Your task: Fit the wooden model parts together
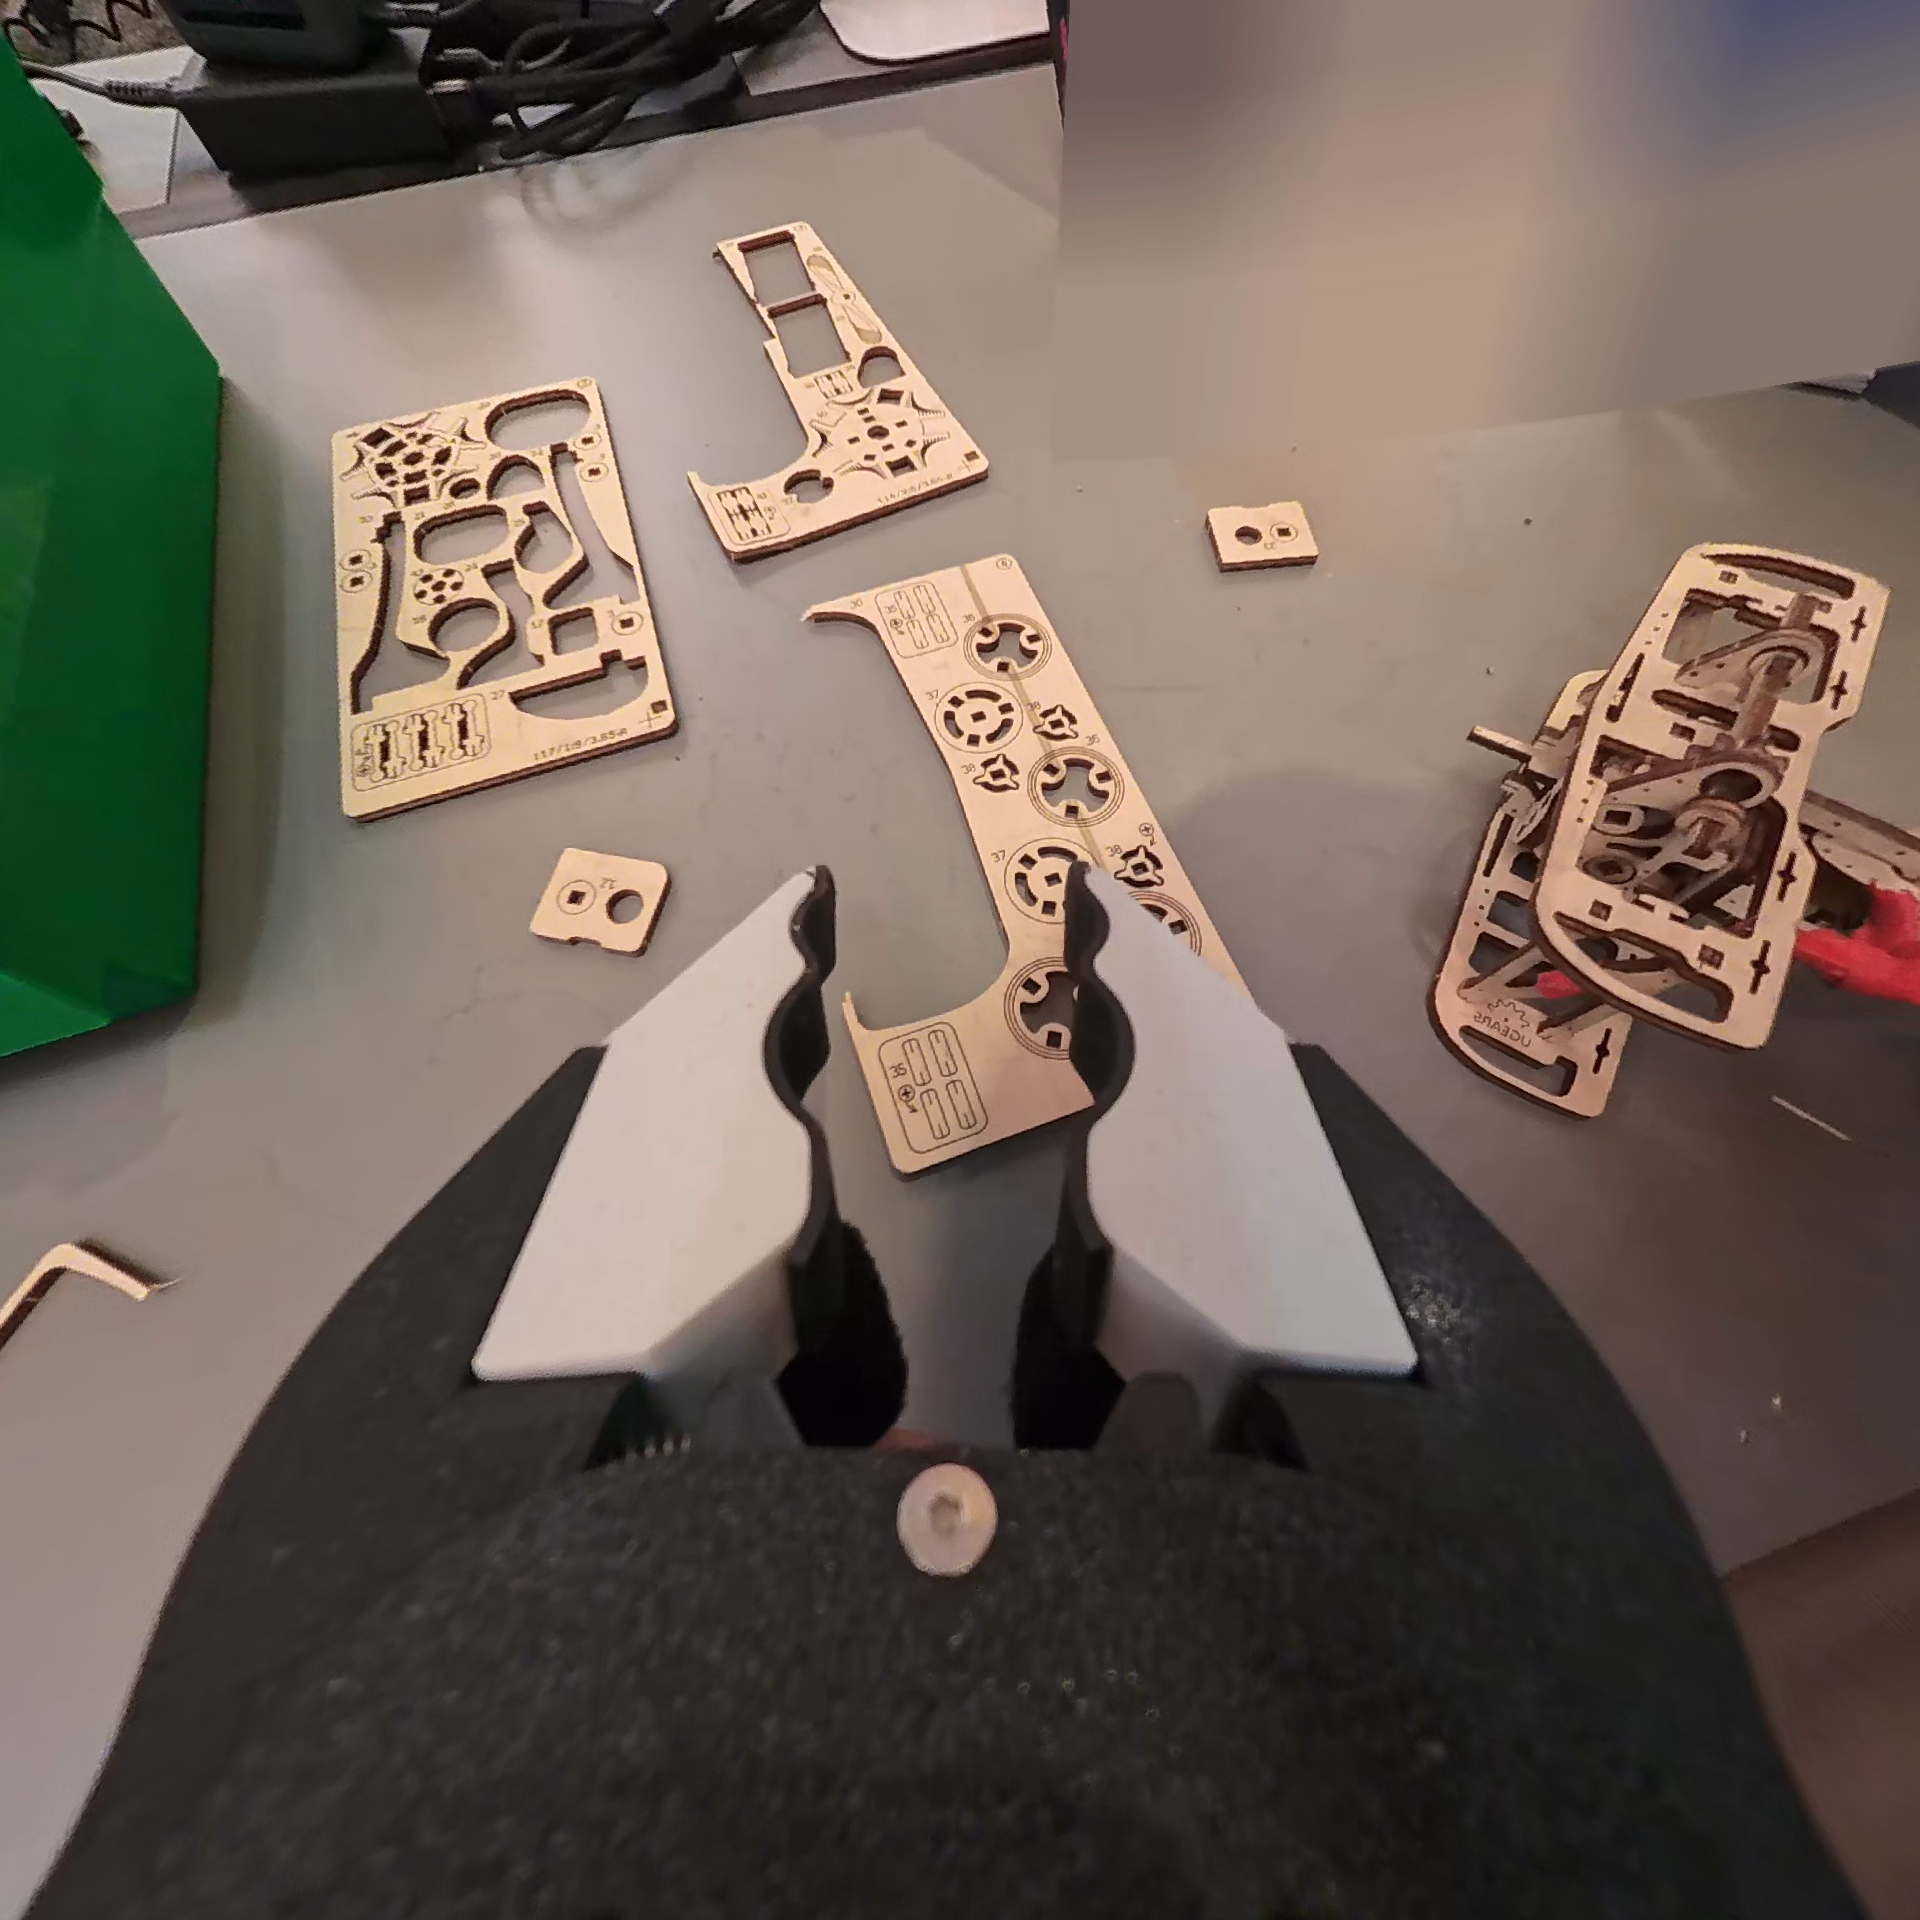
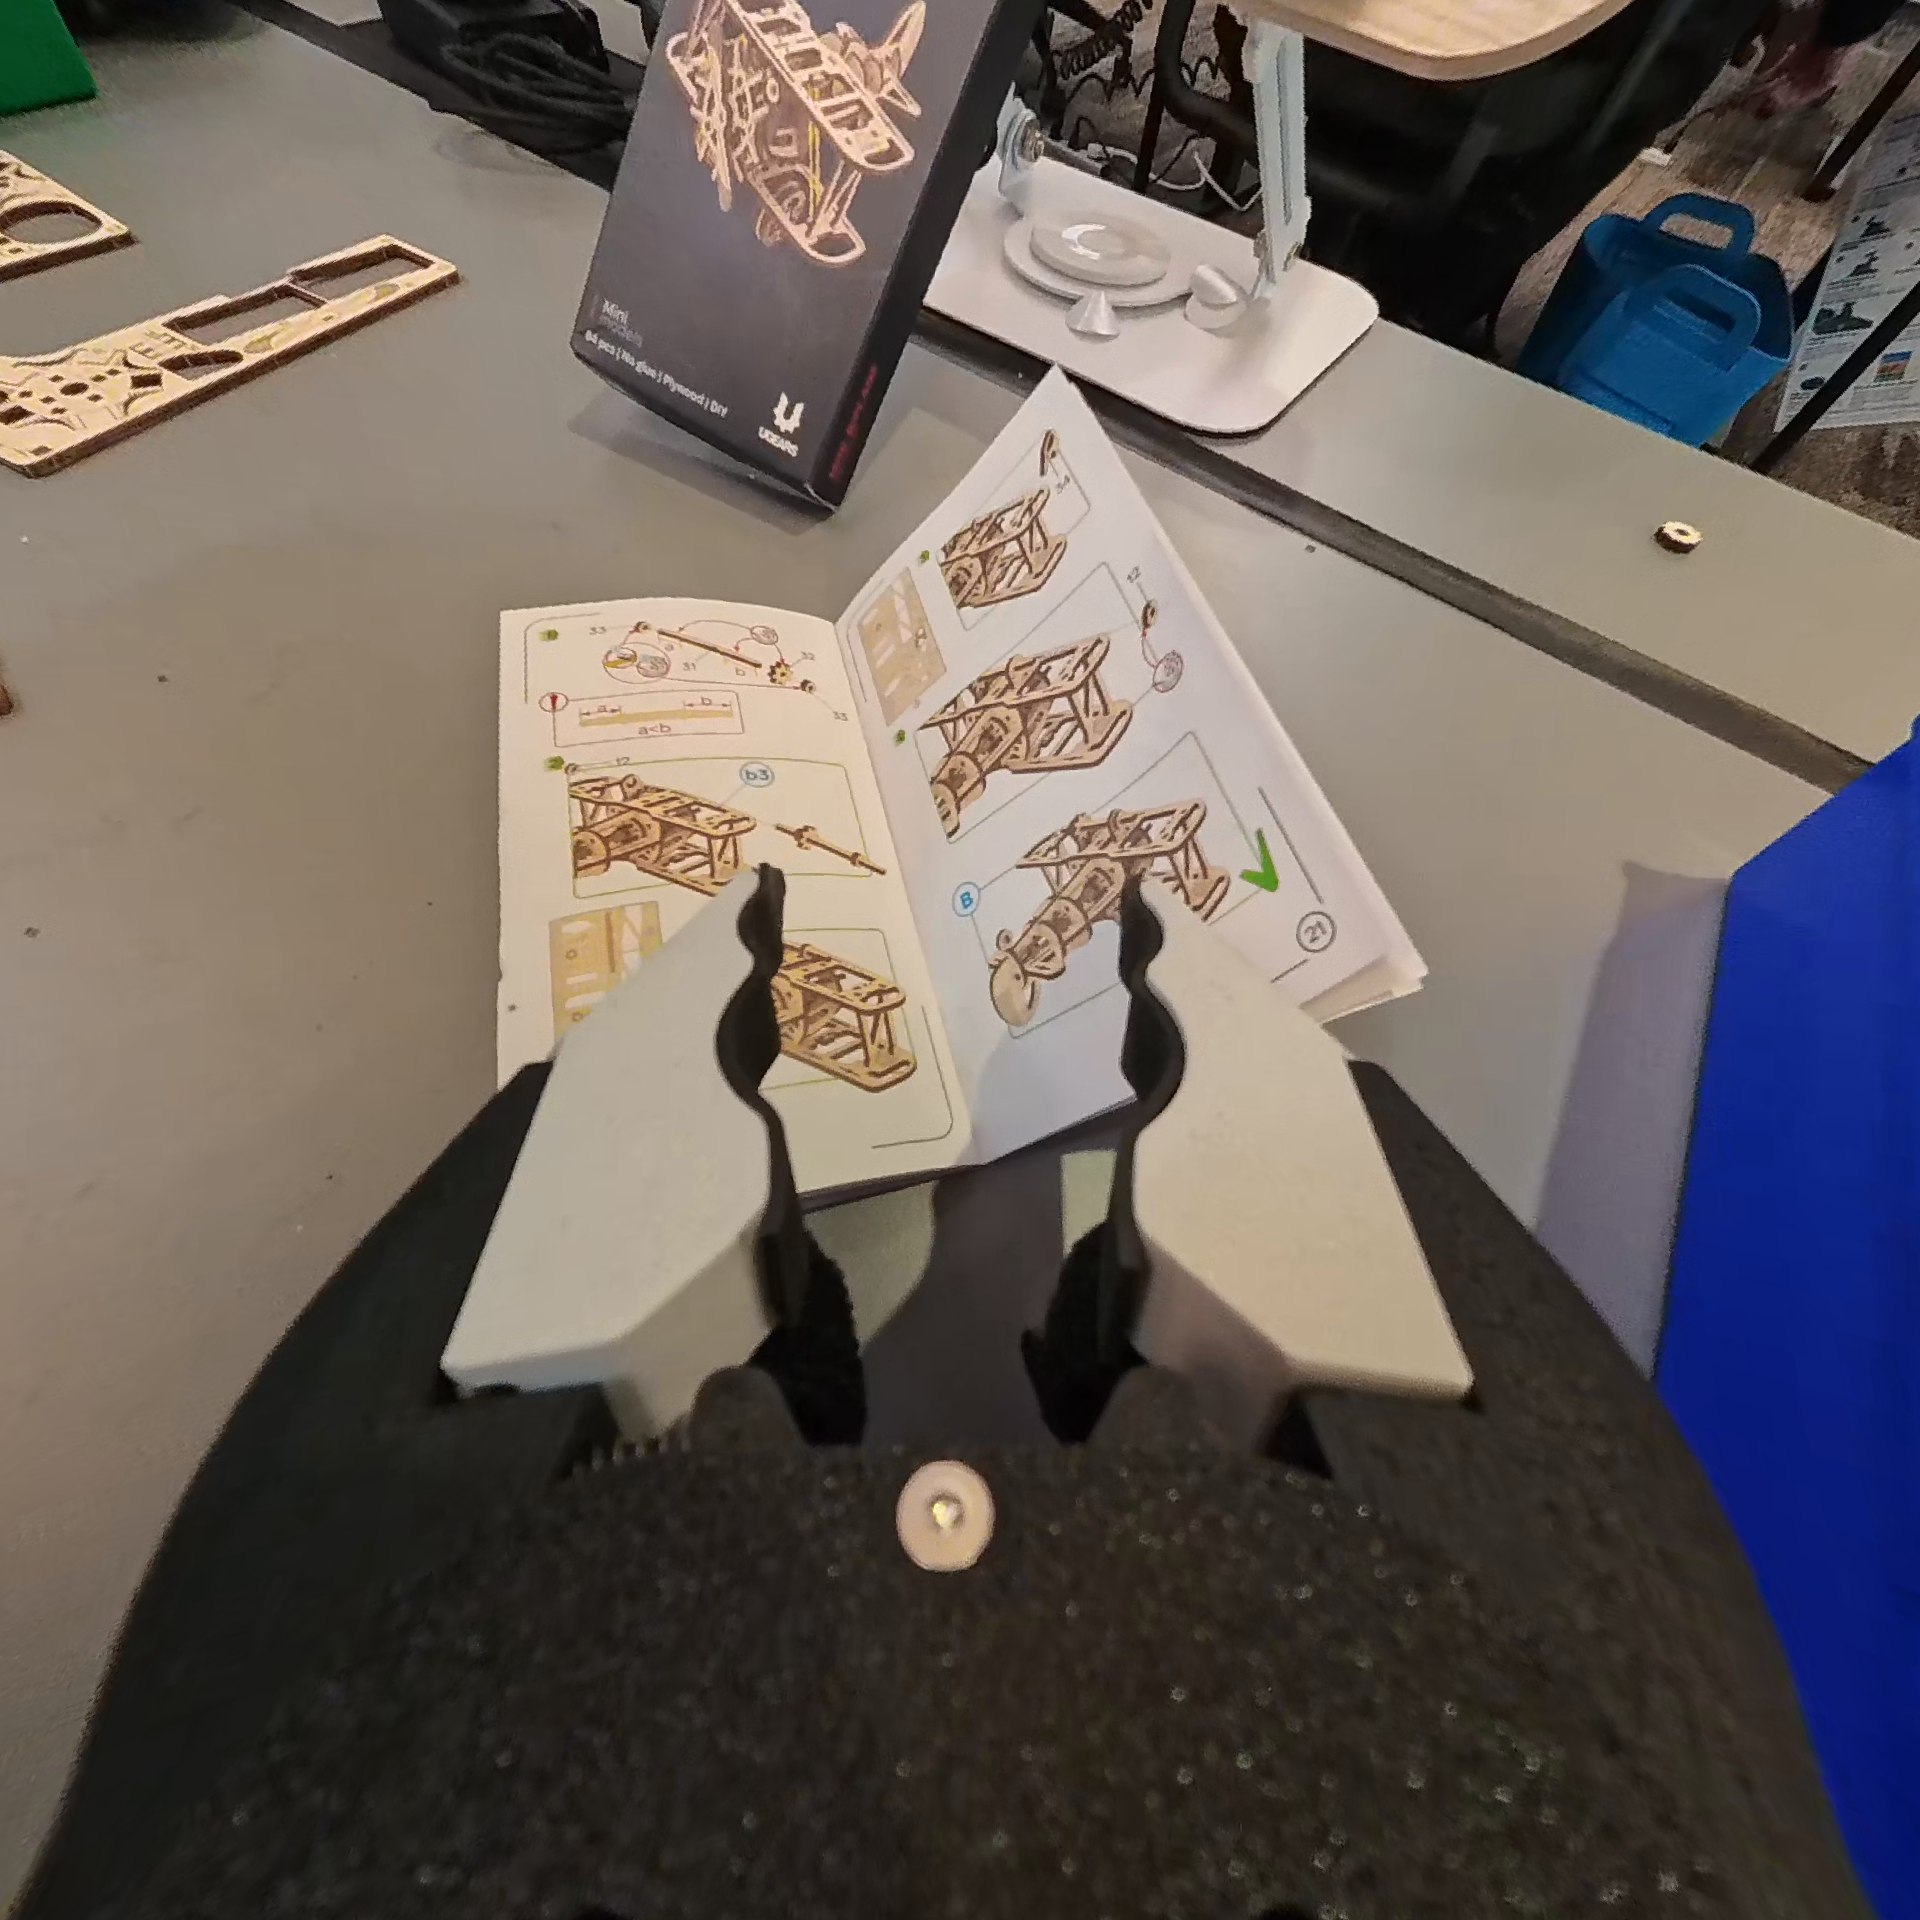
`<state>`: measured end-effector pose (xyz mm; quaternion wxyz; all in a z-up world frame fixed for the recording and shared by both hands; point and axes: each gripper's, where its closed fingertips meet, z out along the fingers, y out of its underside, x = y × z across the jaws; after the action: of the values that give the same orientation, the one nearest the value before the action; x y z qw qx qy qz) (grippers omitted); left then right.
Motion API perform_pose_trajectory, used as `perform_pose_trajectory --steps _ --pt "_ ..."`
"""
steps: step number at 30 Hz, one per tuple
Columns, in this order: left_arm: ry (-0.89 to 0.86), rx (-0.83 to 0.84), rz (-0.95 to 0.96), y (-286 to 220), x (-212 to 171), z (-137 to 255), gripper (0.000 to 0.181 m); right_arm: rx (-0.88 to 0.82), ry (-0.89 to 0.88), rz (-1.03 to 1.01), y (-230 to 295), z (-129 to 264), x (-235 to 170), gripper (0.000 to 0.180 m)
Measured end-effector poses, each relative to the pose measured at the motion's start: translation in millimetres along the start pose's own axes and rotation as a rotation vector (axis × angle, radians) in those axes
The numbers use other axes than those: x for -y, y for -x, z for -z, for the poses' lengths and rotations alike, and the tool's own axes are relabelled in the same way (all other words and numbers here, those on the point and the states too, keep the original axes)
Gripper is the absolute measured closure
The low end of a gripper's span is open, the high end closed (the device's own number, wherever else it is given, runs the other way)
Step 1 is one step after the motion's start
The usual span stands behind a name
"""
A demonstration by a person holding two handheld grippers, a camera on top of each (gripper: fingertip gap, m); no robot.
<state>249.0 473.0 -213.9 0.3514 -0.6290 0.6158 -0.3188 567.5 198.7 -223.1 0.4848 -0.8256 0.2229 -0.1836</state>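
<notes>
In the left wrist view, my left gripper is open and empty above a long curved wooden sheet of round parts. Two more punched sheets lie farther off, one on the left and one at the middle back. Two small square wooden pieces lie loose, one near and one far. A part-built wooden model stands tilted at the right. In the right wrist view, my right gripper is open and empty above an open instruction booklet.
A green box stands at the left. The dark kit box stands behind the booklet. A blue box is close on the right. A white stand base, a small wooden ring and cables lie at the back. Tip to tip, the grippers are about 40 centimeters apart.
</notes>
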Motion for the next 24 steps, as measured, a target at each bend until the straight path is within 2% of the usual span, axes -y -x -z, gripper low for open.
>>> perform_pose_trajectory --steps 24 --pt "0.016 0.008 -0.009 1.9 -2.8 -2.2 0.139 0.006 0.021 0.012 3.0 -1.8 -3.0 0.118"
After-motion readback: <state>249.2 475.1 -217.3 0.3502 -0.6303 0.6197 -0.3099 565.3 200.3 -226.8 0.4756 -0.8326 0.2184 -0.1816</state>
